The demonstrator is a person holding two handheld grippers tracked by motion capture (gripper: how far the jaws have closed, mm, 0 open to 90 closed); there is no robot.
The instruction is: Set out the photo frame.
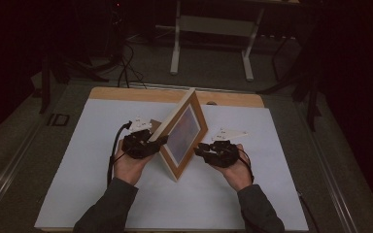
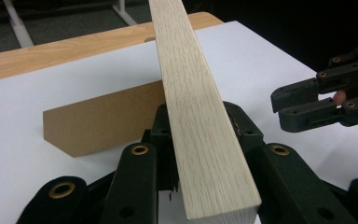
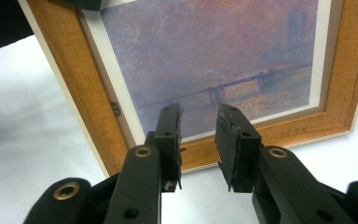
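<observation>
White table sheet (image 1: 77, 160) | step: standing picture frame (image 1: 187, 131) upright | my left gripper (image 1: 156, 141) clamps its edge, right gripper (image 1: 200, 148) gapes empty | next: steady frame, release gently.

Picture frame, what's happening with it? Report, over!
Left gripper shut on picture frame edge, holding it upright. Right gripper open, facing the front, not gripping. Brown backing board lies behind.
</observation>
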